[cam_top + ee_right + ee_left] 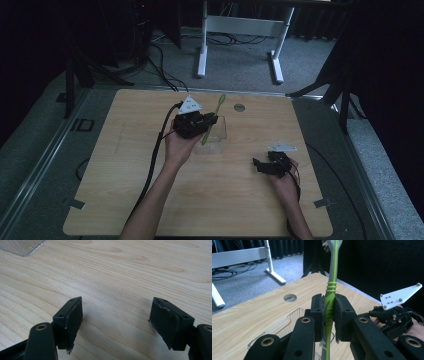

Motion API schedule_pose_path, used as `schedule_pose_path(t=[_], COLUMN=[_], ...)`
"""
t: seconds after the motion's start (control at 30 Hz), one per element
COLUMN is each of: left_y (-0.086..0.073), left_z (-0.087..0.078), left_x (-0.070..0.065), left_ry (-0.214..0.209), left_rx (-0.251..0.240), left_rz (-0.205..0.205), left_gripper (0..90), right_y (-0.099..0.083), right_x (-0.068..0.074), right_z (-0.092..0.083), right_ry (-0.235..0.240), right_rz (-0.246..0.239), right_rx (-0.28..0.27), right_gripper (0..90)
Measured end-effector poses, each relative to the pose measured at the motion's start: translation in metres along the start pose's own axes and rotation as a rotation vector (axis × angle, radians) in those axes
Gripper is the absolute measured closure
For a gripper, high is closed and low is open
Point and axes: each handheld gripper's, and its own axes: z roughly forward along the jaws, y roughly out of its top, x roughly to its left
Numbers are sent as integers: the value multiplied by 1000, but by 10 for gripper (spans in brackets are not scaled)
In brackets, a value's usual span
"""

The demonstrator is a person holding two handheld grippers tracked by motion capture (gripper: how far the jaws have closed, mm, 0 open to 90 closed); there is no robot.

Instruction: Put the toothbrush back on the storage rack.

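Note:
A green and white toothbrush (pixel 331 285) stands nearly upright between the pads of my left gripper (pixel 329 315), which is shut on its handle. In the high view the toothbrush (pixel 214 120) leans over a clear plastic tray (pixel 220 135), with the left gripper (pixel 206 121) at the tray's left edge. The brush head points up and away. My right gripper (pixel 116 317) rests low over bare wood with its jaws wide open and nothing between them. In the high view the right gripper (pixel 260 164) sits at the table's right, pointing left.
A light wooden table (pixel 150 190) has a round cable hole (pixel 239 107) near its far edge. The tray's corner (pixel 22 246) lies ahead of the right gripper. A white desk frame (pixel 240 30) and cables lie on the floor beyond.

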Motion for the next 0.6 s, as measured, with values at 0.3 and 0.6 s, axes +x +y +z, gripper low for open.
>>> schedule_pose_path(t=[0.3,0.6], left_y=[-2,-3], left_z=[1,2], left_x=[1,3], left_ry=[15,19], left_rx=[-17,-31], left_rz=[-1,-5], left_gripper=[789,789], right_y=[0,0], right_x=[0,0], right_z=[0,0], right_ry=[0,0], right_rz=[0,0], right_rx=[0,-1], right_gripper=[263,262])
